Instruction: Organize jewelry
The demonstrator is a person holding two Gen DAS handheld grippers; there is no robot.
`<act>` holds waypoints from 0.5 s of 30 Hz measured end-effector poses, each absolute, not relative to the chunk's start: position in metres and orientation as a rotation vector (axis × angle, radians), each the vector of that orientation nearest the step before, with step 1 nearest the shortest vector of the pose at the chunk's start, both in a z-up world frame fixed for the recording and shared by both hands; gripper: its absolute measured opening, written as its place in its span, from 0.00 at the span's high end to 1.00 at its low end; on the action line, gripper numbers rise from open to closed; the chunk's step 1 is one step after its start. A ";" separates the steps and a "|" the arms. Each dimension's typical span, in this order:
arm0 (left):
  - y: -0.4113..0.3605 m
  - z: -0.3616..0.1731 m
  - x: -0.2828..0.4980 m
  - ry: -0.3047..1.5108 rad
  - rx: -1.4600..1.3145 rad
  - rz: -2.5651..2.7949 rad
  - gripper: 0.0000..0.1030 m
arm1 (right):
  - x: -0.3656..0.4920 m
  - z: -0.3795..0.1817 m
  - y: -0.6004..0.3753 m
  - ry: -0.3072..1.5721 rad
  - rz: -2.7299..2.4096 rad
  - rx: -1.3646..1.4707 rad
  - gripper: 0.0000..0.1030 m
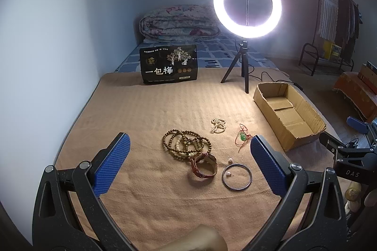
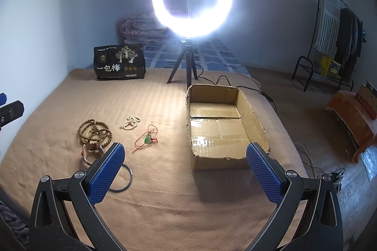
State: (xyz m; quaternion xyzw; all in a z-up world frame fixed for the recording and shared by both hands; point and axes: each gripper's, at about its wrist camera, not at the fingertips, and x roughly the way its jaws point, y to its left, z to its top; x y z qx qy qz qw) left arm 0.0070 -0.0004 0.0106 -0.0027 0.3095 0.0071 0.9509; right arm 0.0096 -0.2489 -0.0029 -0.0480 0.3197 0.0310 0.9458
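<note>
Jewelry lies loose on a tan blanket [image 1: 150,109]: brown bead bracelets [image 1: 186,143], a watch with a red-brown strap [image 1: 204,165], a dark metal bangle [image 1: 237,177] with a small pearl earring [image 1: 228,174] inside it, a white bead string [image 1: 218,125] and a green pendant on red cord [image 1: 242,136]. An open cardboard box [image 2: 221,126] stands at the right, with nothing in it. My left gripper [image 1: 189,142] is open above the bracelets and watch. My right gripper [image 2: 186,152] is open, hovering between the pendant [image 2: 147,138] and the box; its left finger hides part of the bangle [image 2: 122,178].
A lit ring light on a tripod [image 1: 247,1] stands behind the box, its cable trailing right. A black snack bag [image 1: 168,63] stands at the blanket's far edge, a folded quilt [image 1: 179,21] behind. A wall runs along the left. A clothes rack [image 1: 337,22] stands far right.
</note>
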 end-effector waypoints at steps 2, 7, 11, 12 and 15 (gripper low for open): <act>0.003 0.012 -0.001 0.621 -0.006 0.011 0.00 | 0.009 -0.004 -0.249 0.652 0.065 -0.096 0.01; 0.003 0.012 0.000 0.617 -0.002 0.010 0.00 | 0.009 -0.005 -0.248 0.657 0.063 -0.102 0.01; 0.004 0.013 0.001 0.617 -0.002 0.012 0.00 | 0.009 -0.005 -0.248 0.660 0.061 -0.101 0.01; 0.005 0.013 0.002 0.617 -0.003 0.013 0.00 | 0.009 -0.005 -0.248 0.660 0.061 -0.100 0.01; 0.004 0.011 -0.001 0.620 -0.008 0.013 0.00 | 0.009 -0.004 -0.248 0.660 0.062 -0.101 0.01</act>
